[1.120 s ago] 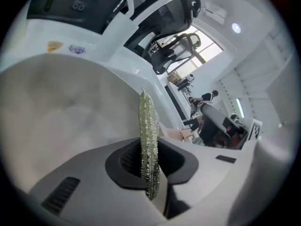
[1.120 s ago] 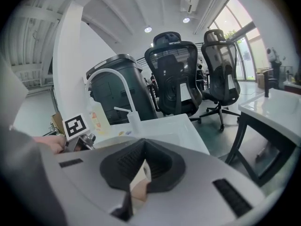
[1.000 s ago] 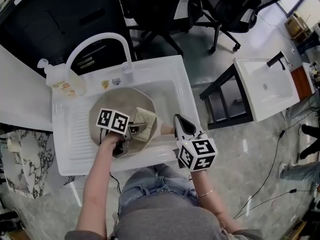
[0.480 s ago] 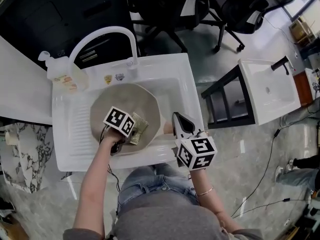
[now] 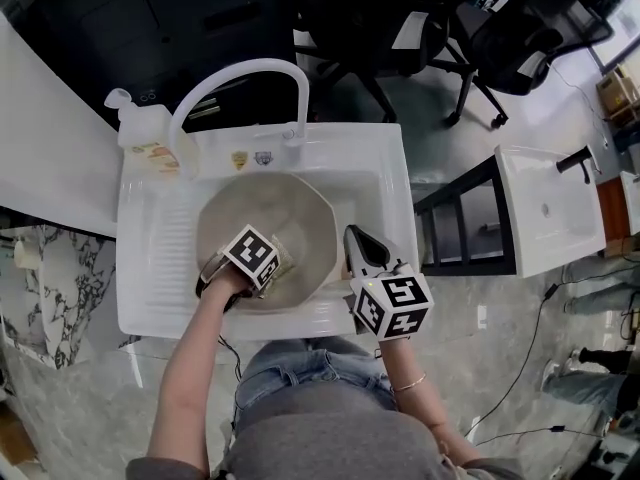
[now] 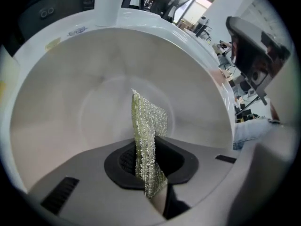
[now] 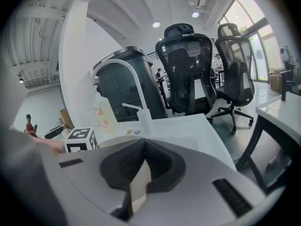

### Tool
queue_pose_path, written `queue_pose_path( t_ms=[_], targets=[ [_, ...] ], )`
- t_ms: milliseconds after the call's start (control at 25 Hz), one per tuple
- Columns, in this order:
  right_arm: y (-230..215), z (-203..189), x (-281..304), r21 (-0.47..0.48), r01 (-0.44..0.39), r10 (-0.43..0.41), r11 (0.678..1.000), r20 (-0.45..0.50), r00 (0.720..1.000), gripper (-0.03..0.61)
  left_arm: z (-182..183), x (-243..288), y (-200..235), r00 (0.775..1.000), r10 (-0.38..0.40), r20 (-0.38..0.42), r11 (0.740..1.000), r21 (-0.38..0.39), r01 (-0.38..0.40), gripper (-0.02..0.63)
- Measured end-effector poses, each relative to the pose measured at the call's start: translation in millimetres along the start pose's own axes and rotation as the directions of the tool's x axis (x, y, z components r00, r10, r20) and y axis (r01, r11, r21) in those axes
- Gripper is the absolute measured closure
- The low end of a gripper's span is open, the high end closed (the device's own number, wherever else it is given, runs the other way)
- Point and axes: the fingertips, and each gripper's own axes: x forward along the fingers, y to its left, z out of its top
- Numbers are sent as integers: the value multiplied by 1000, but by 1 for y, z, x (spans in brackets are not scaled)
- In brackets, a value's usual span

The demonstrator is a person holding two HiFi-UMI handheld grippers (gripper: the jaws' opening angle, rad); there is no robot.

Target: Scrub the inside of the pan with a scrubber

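A beige pan [image 5: 265,208] lies in the white sink [image 5: 395,183]. My left gripper [image 5: 255,265] is inside the pan near its front rim, shut on a yellow-green mesh scrubber [image 6: 148,126]. The scrubber stands up between the jaws and touches the pan's pale bottom [image 6: 70,112]. In the head view the marker cube hides most of the scrubber. At the pan's right side, my right gripper [image 5: 356,253] is shut on the pan's pale wooden handle [image 7: 139,186], which shows between its jaws.
A white arched faucet [image 5: 240,76] rises behind the basin, with a soap bottle [image 5: 150,138] to its left. A ribbed drainboard [image 5: 160,253] lies left of the pan. A second small sink [image 5: 550,213] on a black stand is to the right, with office chairs [image 5: 400,28] behind.
The left gripper has dragged the scrubber across the pan bottom toward the near rim, and the cube now covers most of it. The right gripper still holds the handle.
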Motion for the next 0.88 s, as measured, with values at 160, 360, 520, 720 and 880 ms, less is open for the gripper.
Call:
queue_pose_path(
  t_ms=[160, 360, 520, 720, 880],
  targets=[
    [7, 1, 6, -9, -22, 22, 1000, -3, 1000, 568, -10, -4, 17, 995, 92, -44, 995, 40, -91, 549],
    [11, 2, 11, -11, -36, 36, 999, -9, 999, 568, -16, -12, 39, 972, 217, -85, 973, 102, -209, 549],
    [14, 4, 13, -19, -46, 45, 999, -8, 999, 568, -16, -17, 55, 938, 327, -116, 935, 183, -303, 549],
    [15, 3, 12, -21, -40, 40, 999, -8, 999, 568, -10, -25, 83, 863, 492, -111, 843, 309, -441, 549],
    [15, 1, 10, -17, -29, 28, 999, -10, 1000, 568, -4, -31, 98, 815, 573, -85, 778, 369, -508, 549]
  ],
)
